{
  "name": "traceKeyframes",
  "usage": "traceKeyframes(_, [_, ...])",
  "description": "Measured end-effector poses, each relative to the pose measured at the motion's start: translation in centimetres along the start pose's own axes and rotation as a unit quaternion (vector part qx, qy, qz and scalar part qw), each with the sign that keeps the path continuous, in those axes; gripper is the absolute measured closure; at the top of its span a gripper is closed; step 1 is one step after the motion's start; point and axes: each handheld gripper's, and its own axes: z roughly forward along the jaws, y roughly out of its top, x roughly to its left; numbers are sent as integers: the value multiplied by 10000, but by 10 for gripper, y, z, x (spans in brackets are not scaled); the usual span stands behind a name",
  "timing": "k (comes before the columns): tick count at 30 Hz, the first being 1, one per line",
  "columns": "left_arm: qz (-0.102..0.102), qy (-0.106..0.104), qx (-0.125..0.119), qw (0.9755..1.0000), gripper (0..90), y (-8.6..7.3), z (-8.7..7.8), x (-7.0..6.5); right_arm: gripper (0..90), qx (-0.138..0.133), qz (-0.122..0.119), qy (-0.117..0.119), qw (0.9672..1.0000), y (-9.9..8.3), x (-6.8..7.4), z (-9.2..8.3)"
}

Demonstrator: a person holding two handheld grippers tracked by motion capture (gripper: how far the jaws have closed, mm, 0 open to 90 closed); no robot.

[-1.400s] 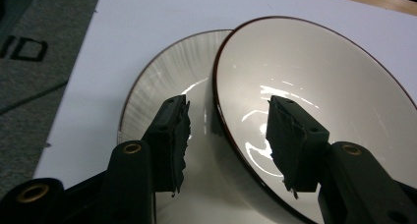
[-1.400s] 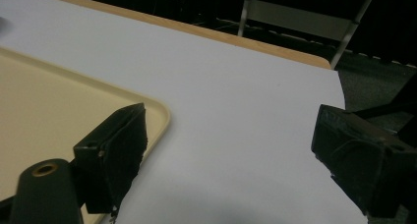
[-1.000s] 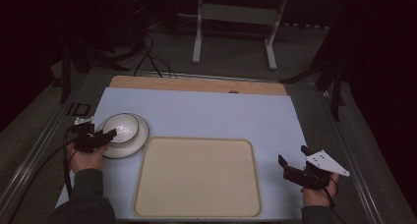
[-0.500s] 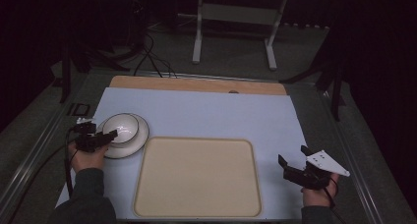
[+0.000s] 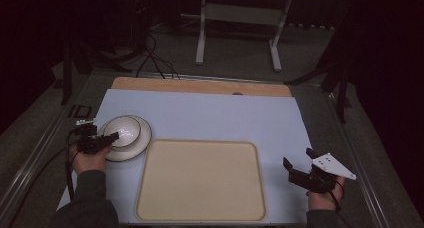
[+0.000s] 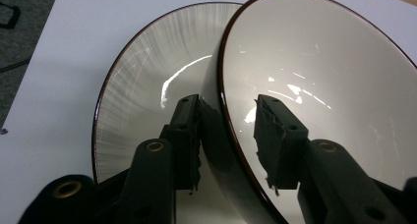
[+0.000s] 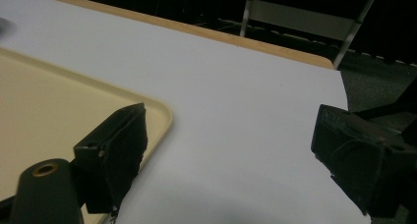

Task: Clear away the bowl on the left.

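1. Left gripper view: the bowl sits on a plate near the bench's left edge; its rim runs between the jaws.
2. Left tongs have just been closing; the outer pad touches the bowl's wall, the inner pad stands apart.
3. Right tongs gape wide over the bench, beside the tray.

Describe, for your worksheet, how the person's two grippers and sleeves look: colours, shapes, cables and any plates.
Both grippers are black, with two blocky jaws carrying rough dark pads and brass-coloured rivets. The left gripper trails a black cable beside a dark grey sleeve. The right gripper carries a pale grey three-cornered plate with small holes. A dark cuff shows at the right wrist.
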Motion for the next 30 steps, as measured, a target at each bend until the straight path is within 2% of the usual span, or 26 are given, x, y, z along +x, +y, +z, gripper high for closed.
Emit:
traceKeyframes(5, [-59, -79, 13, 10000, 665, 0, -1, 2, 135, 2, 2, 3, 10000, 0, 0, 0])
traceKeyframes(11, [-227, -298, 29, 9993, 701, -1, -2, 7, 135, -5, 1, 5, 10000, 0, 0, 0])
traceKeyframes(22, [-437, -410, -11, 9982, 769, -1, -4, 10, 135, -15, 14, 20, 10000, 0, -1, -1])
traceKeyframes(23, [-501, -452, -8, 9977, 782, -2, -4, 11, 135, -18, 13, 16, 10000, 0, -1, -1])
traceKeyframes(30, [-556, -527, -26, 9971, 784, -2, -5, 12, 135, -27, 22, 12, 10000, 0, -1, -1])
